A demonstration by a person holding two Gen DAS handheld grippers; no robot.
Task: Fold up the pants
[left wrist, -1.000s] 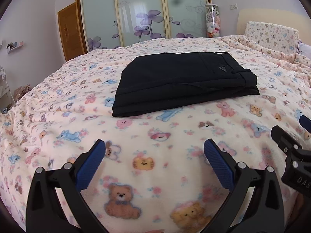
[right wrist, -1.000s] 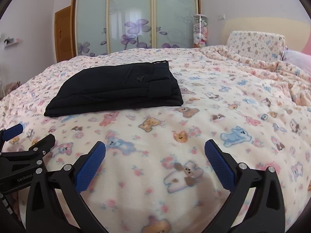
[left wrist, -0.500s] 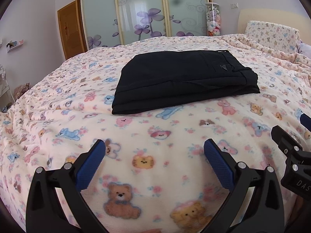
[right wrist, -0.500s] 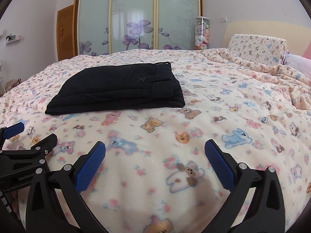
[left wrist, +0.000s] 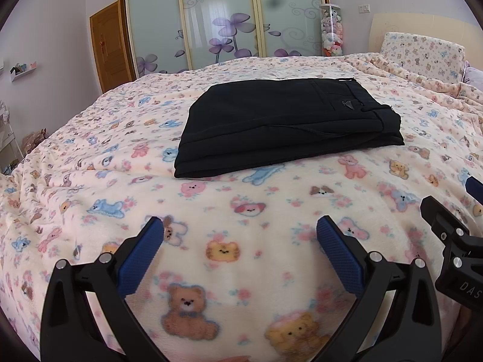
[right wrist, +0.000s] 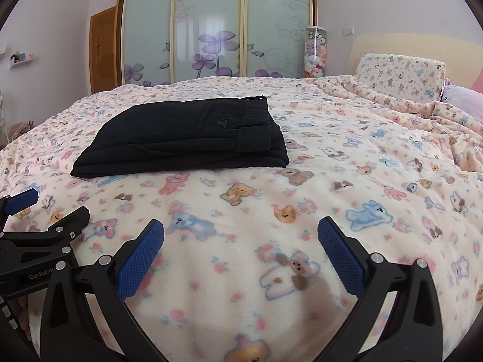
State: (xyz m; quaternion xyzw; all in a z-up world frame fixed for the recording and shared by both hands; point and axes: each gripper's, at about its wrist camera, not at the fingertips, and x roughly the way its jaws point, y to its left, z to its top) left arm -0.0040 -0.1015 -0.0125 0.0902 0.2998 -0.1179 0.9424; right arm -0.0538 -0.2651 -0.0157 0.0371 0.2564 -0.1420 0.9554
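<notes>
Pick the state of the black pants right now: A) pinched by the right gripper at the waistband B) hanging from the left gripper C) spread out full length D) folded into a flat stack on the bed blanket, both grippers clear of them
D: the black pants lie as a compact layered stack on the teddy-bear blanket, while the left gripper and right gripper sit open and empty, well short of them.

Both views bright w/ even daylight, soft shadows only. 2 ceiling spots glare on the frosted glass wardrobe doors w/ purple flowers (right wrist: 217, 27); left wrist view has a dark smudge there. Strong fisheye bend, black vignette at corners. The pink fleece teddy-print blanket (left wrist: 241, 211) blurs close to lens; the folded black pants (left wrist: 286, 123) lose detail in shade.
</notes>
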